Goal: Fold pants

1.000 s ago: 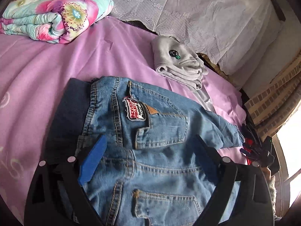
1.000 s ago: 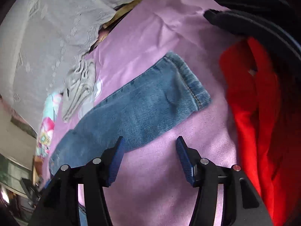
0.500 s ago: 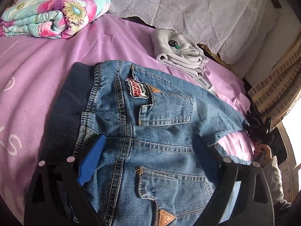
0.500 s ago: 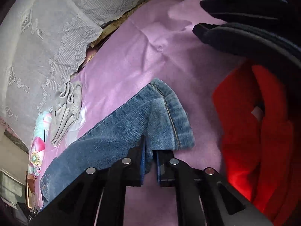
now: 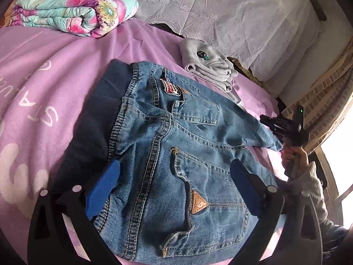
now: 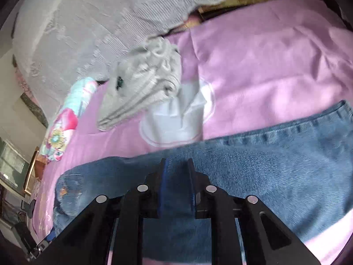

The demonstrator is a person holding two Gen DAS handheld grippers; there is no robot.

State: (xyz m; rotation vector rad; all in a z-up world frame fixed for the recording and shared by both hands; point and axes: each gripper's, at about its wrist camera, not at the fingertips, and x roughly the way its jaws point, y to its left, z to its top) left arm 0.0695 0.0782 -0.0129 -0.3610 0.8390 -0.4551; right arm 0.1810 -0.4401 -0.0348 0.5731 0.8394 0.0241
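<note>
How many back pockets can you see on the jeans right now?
2. One pocket sits farther up, just right of the red patch; the other lies nearer, between the open left gripper fingers, with a brown leather triangle. Front pockets are hidden underneath.

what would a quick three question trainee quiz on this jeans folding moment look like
1. True or false: the left gripper is shut on the jeans.
2. Which gripper is clamped on denim? A left, B right, C neither.
3. Fill in: the folded grey garment lies on the ____ bedspread.

Key:
1. False; its jaws stand open above the seat of the jeans.
2. B; the right gripper pinches the leg.
3. Purple.
</note>
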